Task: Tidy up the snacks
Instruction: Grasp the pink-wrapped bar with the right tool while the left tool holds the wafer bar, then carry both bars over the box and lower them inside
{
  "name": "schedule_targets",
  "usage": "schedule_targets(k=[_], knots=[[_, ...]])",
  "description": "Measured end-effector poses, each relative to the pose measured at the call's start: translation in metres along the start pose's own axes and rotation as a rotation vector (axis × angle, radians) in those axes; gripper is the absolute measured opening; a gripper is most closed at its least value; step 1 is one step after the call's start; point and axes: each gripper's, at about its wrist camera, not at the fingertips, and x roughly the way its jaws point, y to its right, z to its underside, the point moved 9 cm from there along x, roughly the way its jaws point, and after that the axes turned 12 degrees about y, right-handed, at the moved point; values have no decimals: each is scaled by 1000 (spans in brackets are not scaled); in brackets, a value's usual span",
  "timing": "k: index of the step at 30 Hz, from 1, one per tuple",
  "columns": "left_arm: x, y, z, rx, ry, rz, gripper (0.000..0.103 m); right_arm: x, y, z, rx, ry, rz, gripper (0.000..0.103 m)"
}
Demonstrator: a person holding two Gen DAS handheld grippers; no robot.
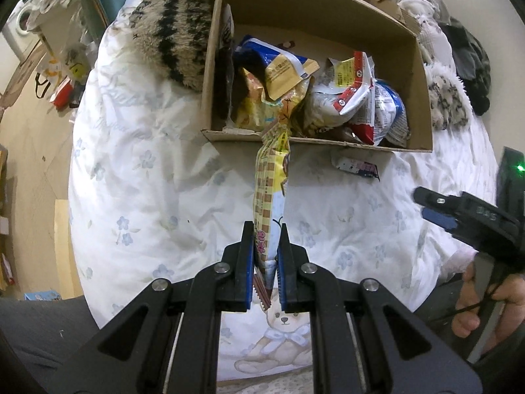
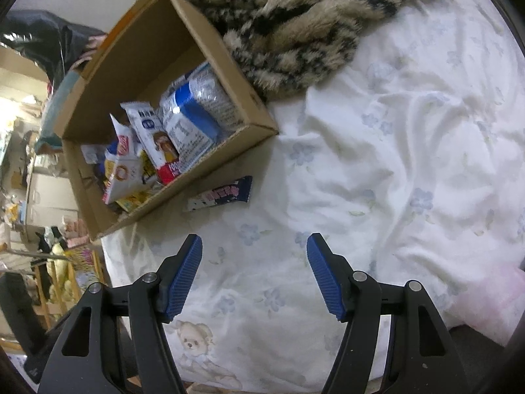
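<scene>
We work over a bed covered in a white floral sheet, soft and uneven, so anything set on it may tip or slide. A furry striped blanket lies against the box's far left side.

The box, open cardboard, sits on the bed and already holds a loose heap of snack bags. Risk: the heap stands near the rim on the close side, so a new packet pushed in flat may ride over it and fall back out.

The left gripper is clamped on the lower end of a long yellow packet, whose upper end reaches the near wall of the box. Risk: the hold is narrow and near one end; the packet can bend, catch on that wall, or slip from the pads.

The right gripper hangs spread wide and holds nothing.

A dark bar lies on the sheet just beside the box's near wall. Risk: it is small, flat and easily missed or nudged under the box.
</scene>
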Motion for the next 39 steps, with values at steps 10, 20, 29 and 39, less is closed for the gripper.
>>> schedule_targets(k=[10,20,29,39], knots=[[6,-1,-2,-20,-15,18,9,69,-52,-13,-394,-4,80,79],[11,-7,-3,-30,-15,-7,9,107,-76,-2,-591,-75,27,45],[13,-20,-8,-64,-3,-38,9,94,-92,40,-676,-183,-59,18],[7,-27,-10,-63,28,-67,9,53,-102,63,-609,-170,-132,18]])
